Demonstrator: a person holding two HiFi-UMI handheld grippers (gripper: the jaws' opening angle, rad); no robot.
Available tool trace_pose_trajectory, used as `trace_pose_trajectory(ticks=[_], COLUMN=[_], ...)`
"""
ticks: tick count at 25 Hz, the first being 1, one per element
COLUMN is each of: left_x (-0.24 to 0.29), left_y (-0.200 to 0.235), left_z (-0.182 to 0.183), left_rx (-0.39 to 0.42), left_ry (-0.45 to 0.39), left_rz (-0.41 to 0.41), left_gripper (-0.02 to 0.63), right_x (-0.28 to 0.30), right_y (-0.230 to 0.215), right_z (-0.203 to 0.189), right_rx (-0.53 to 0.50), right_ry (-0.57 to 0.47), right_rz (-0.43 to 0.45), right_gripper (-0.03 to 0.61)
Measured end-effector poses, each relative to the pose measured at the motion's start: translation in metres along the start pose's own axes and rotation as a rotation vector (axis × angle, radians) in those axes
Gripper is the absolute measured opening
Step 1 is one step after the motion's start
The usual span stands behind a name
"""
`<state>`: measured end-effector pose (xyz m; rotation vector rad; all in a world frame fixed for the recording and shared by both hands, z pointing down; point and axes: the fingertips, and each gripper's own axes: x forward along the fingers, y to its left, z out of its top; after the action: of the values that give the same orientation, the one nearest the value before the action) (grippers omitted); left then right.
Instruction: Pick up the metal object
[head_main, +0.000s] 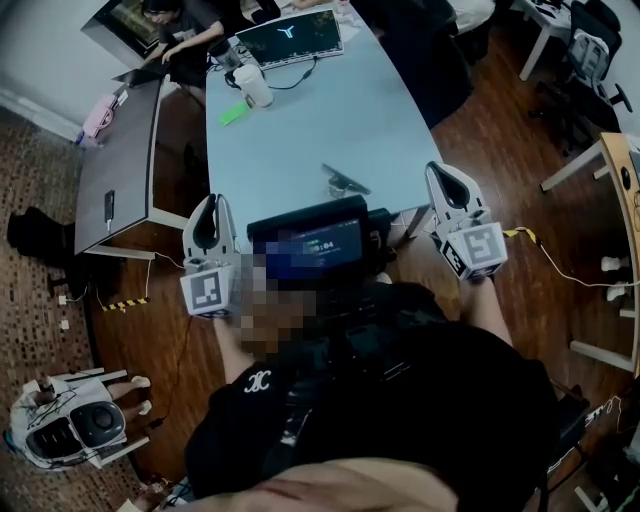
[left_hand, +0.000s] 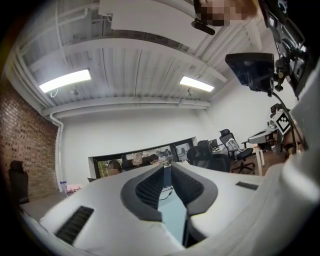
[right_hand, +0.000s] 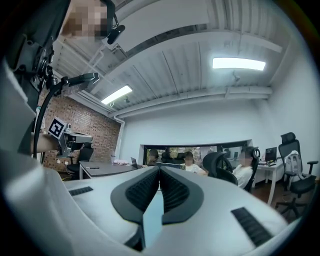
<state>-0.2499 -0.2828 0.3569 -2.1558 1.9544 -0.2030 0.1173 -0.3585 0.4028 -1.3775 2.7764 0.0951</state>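
Observation:
The metal object (head_main: 345, 180), a thin dark angled piece, lies on the pale blue table (head_main: 330, 120) near its front edge. My left gripper (head_main: 212, 204) is held off the table's front left corner, left of and nearer than the object. My right gripper (head_main: 443, 172) hangs just past the front right corner, to the object's right. Both point level toward the far end of the room. In the left gripper view the left gripper (left_hand: 163, 167) has its pads meeting at the tips with nothing between them. The right gripper (right_hand: 159, 170) looks the same. Neither gripper view shows the object.
An open laptop (head_main: 290, 38), a white jug (head_main: 253, 85) and a green item (head_main: 233, 115) stand at the table's far end. A grey desk (head_main: 120, 170) adjoins on the left. Office chairs (head_main: 590, 60) and a white desk (head_main: 620, 180) stand right. People sit at the far end.

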Motion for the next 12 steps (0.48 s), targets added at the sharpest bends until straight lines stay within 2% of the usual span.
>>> trace_pose_trajectory(ticks=[3, 7, 12], left_x=[0.002, 0.004, 0.000], left_y=[0.005, 0.007, 0.013], left_z=[-0.002, -0.003, -0.003], left_rx=[0.010, 0.022, 0.039], left_ry=[0.007, 0.002, 0.016], left_rz=[-0.001, 0.001, 0.004], left_gripper=[0.034, 0.034, 0.034], right_x=[0.009, 0.021, 0.041], right_y=[0.004, 0.003, 0.005], right_z=[-0.004, -0.017, -0.052], right_rx=[0.000, -0.052, -0.183], right_ry=[0.000, 0.010, 0.100], right_rz=[0.012, 0.038, 0.098], right_gripper=[-0.011, -0.011, -0.011])
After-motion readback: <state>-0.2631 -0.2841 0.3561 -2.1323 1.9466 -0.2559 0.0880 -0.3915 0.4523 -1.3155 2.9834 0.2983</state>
